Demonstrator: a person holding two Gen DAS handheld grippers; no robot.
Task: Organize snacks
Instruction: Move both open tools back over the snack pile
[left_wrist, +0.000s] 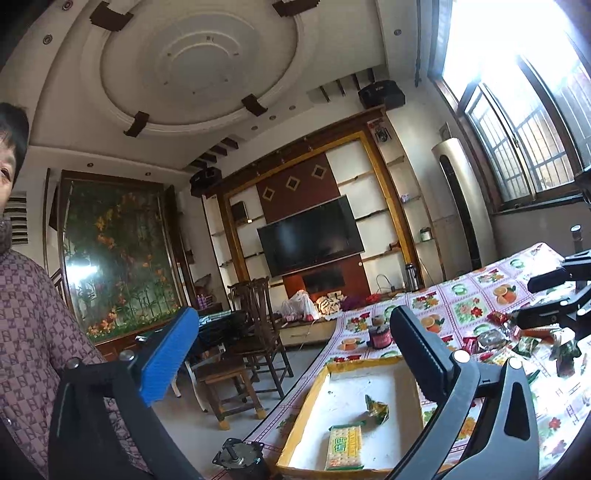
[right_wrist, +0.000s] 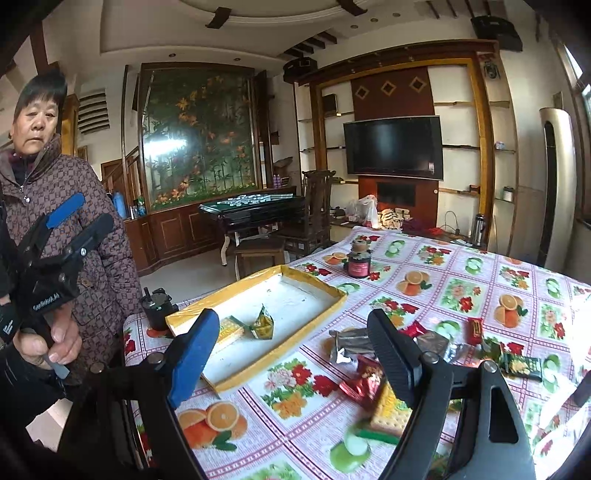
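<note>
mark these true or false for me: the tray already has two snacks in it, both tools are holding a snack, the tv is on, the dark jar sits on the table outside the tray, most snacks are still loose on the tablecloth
1. The tray already has two snacks in it. True: a cracker pack and a green wrapped snack.
2. Both tools are holding a snack. False: the left tool and right tool are open and empty.
3. The TV is on. False: its screen is dark.
4. The dark jar sits on the table outside the tray. True.
5. Most snacks are still loose on the tablecloth. True.
</note>
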